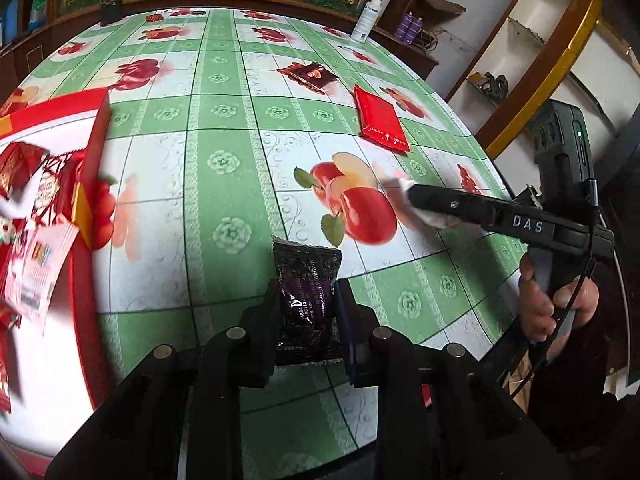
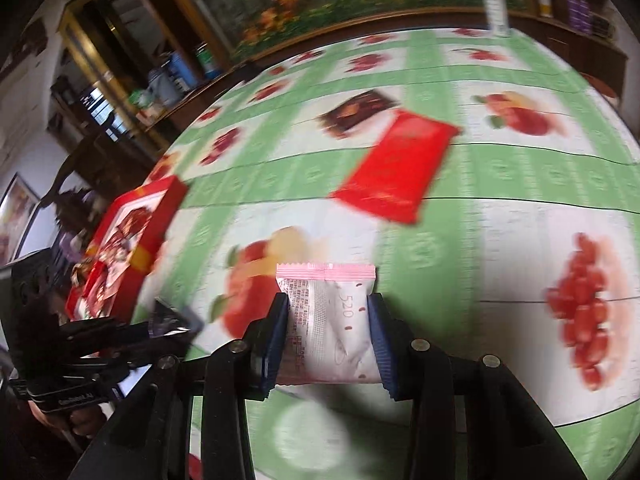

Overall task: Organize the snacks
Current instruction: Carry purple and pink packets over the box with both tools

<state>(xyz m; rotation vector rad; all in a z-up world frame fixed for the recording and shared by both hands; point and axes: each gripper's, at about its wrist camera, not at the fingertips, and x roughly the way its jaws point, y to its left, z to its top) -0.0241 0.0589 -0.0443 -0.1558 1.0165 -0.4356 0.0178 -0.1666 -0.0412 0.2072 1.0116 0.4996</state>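
A table (image 1: 224,184) under a green-and-white checked oilcloth printed with apples and berries takes up nearly everything there is to see. At about nine o'clock on it sits a red snack box (image 1: 94,168), open-topped, with red and white packets heaped inside; from the right wrist camera the same box (image 2: 136,240) shows at the left edge, blurred. Out toward one o'clock lies a flat red packet (image 1: 382,120), and just beyond it at twelve a dark brown snack packet (image 1: 308,74), the two near each other but apart. A white spray bottle (image 1: 366,18) stands upright at the far rim. The left gripper (image 1: 308,304) has its fingers clamped on a black-and-purple snack pouch (image 1: 306,296), held above the cloth just right of the box. The right gripper (image 2: 328,328) pinches a white pouch with a pink crimped edge (image 2: 328,312) between its blue pads (image 2: 276,336); seen from the left, it (image 1: 412,196) hangs over the printed apple at three o'clock, a hand (image 1: 540,304) on its grip.
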